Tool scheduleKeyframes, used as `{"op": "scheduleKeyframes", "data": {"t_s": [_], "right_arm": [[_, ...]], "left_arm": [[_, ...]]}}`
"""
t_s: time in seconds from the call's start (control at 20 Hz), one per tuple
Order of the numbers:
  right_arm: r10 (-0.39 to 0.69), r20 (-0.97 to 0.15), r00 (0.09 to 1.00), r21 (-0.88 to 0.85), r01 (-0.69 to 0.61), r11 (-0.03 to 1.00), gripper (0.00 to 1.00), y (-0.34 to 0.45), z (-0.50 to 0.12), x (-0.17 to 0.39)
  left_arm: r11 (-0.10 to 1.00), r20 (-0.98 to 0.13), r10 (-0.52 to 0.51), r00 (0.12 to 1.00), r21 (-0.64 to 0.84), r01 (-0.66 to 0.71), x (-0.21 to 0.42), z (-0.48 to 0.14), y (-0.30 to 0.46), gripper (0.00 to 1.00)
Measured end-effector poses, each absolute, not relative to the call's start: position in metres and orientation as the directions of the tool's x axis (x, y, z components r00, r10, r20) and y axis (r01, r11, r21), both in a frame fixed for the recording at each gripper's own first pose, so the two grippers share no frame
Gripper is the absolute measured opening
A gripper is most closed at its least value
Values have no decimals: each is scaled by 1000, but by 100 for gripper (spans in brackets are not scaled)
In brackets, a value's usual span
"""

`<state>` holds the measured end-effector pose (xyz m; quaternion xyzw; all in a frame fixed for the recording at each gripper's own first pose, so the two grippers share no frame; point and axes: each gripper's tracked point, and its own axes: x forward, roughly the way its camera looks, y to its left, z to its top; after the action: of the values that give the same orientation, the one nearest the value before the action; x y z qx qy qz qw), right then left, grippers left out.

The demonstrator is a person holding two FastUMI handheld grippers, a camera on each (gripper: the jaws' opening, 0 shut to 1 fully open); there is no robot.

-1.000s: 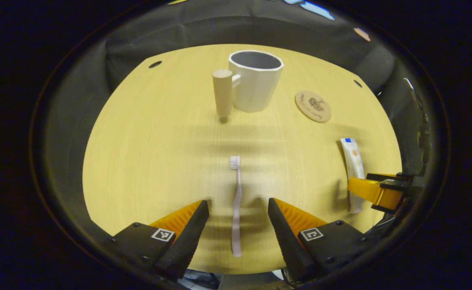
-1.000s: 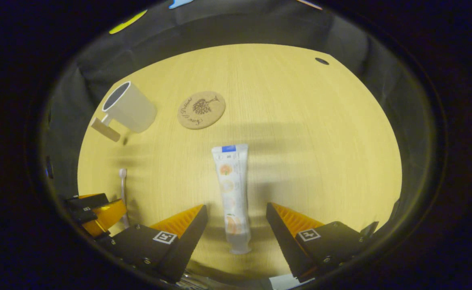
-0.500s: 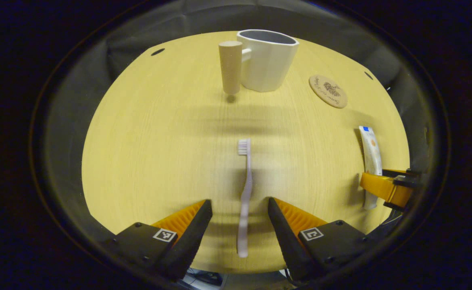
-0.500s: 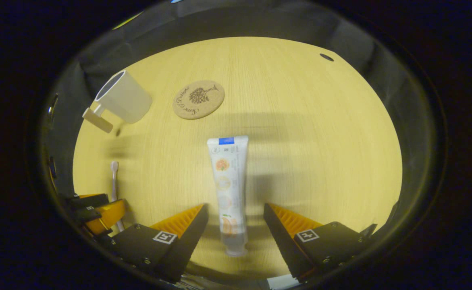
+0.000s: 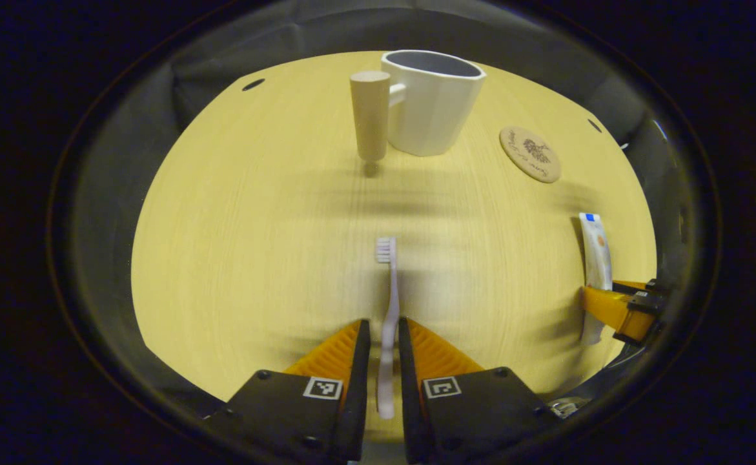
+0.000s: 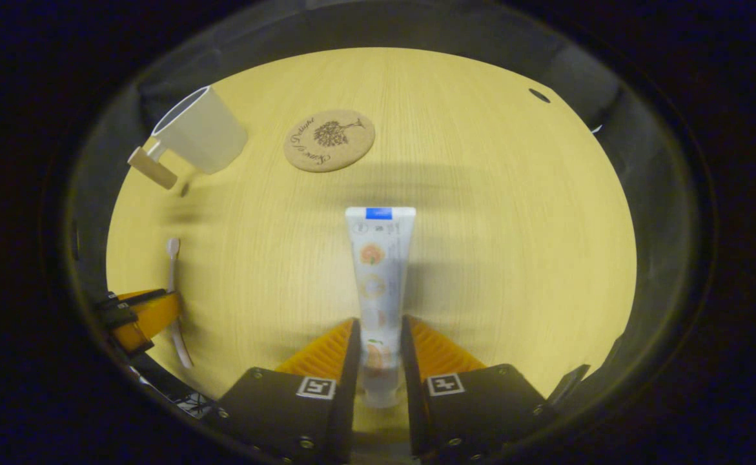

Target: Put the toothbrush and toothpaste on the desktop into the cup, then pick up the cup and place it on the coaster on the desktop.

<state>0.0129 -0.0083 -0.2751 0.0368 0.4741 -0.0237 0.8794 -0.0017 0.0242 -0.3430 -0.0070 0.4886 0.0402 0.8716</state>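
A pale toothbrush (image 5: 390, 303) lies on the wooden desktop (image 5: 255, 226), bristles pointing away. My left gripper (image 5: 384, 336) is shut on its handle. A white toothpaste tube (image 6: 378, 271) lies lengthwise, and my right gripper (image 6: 379, 332) is shut on its cap end. The white cup (image 5: 430, 100) with a wooden peg handle (image 5: 370, 115) stands upright at the far side. A round cork coaster (image 5: 531, 154) lies to the right of the cup. In the right gripper view the cup (image 6: 200, 132) and coaster (image 6: 329, 140) sit at upper left, and the left gripper (image 6: 142, 316) holds the toothbrush (image 6: 172, 258).
In the left gripper view the right gripper (image 5: 616, 307) and the toothpaste tube (image 5: 596, 248) sit near the right edge of the desktop. Small dark holes (image 5: 253, 84) mark the far corners. Black cloth walls surround the desk.
Both grippers have gone from open to shut: the left onto the toothbrush handle, the right onto the toothpaste tube. Both moved slightly forward.
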Motion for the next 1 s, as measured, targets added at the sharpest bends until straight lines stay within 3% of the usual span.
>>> {"op": "scheduleKeyframes", "data": {"t_s": [0.05, 0.1, 0.15, 0.25, 0.35, 0.4, 0.5, 0.55, 0.8, 1.0], "right_arm": [[-9, -838, 546, 40, 78, 996, 35, -10, -275, 14], [-11, -842, 540, 45, 92, 995, 35, -9, -275, 13], [-9, -845, 534, 47, 91, 995, 26, -7, -274, 11], [-8, -846, 533, 47, 89, 995, 26, -8, -276, 11], [-11, -839, 544, 55, 105, 993, 26, -11, -268, 11], [1, -846, 533, 63, 98, 993, 14, -9, -273, 6], [14, -845, 535, 78, 96, 992, 14, -8, -274, 7], [22, -845, 534, 87, 97, 991, 15, -7, -275, 6], [45, -848, 528, 109, 92, 990, 14, -4, -275, 0], [53, -841, 539, 123, 95, 988, 14, -4, -270, 0]], "left_arm": [[996, -855, 67, 514, 28, -83, 0, -341, 24, 14], [996, -856, 69, 513, 32, -81, -1, -342, 23, 14], [996, -857, 71, 510, 35, -80, 0, -343, 23, 14], [996, -848, 74, 525, 34, -87, 5, -338, 23, 14], [996, -848, 68, 525, 24, -91, 1, -338, 22, 7], [996, -848, 66, 525, 22, -89, 1, -337, 21, 7], [996, -849, 66, 524, 23, -87, 4, -329, 19, 13], [996, -848, 66, 525, 24, -86, 5, -324, 16, 7], [996, -855, 67, 515, 30, -79, 6, -335, 9, 7], [997, -845, 83, 528, 70, -44, 11, -306, -14, 7]]}}
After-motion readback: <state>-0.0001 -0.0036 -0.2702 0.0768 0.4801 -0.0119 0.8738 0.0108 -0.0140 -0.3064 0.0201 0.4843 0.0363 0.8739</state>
